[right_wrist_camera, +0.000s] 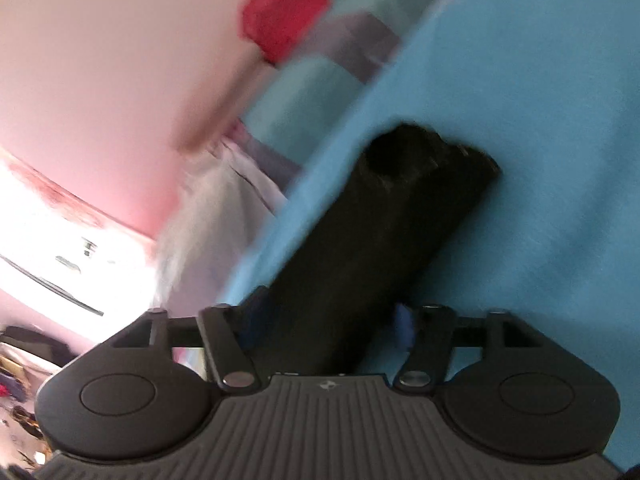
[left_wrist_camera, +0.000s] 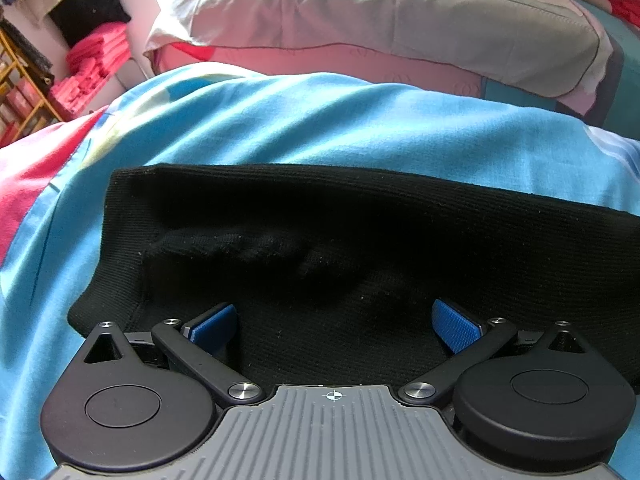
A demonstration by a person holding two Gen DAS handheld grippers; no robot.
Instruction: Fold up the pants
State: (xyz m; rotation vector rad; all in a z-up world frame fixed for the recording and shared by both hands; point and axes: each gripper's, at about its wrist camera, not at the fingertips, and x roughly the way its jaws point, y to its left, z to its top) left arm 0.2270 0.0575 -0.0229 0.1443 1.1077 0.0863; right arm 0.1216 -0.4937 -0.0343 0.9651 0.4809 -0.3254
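1. The black pants (left_wrist_camera: 320, 248) lie folded into a wide band on a blue bedsheet (left_wrist_camera: 280, 120) that covers a bed; in the left wrist view they fill the middle and run off toward 3 o'clock.
2. The left hand-held gripper (left_wrist_camera: 335, 326) hovers low over the near edge of the pants with its jaws spread wide, released; its blue pads (left_wrist_camera: 456, 326) sit at 8 and 4 o'clock of the cloth's centre and nothing is between them but the fabric below.
3. A raised crease crosses the pants at about 10 o'clock from the left hand-held gripper.
4. At 12 o'clock beyond the pants lies a pale pillow (left_wrist_camera: 380, 16) on pink bedding; at 10 o'clock a stack of pink towels (left_wrist_camera: 96, 64) stands on a shelf.
5. The right wrist view is blurred by motion and tilted.
6. There the pants (right_wrist_camera: 380, 240) show as a long dark strip that runs from between the fingers up toward 1 o'clock, on the same bedsheet (right_wrist_camera: 540, 160).
7. The right hand-held gripper (right_wrist_camera: 328, 328) has the strip between its fingers, which stand partly apart; through the blur I cannot tell whether they clench the cloth.
8. A pink wall and a red patch fill 10 to 12 o'clock.
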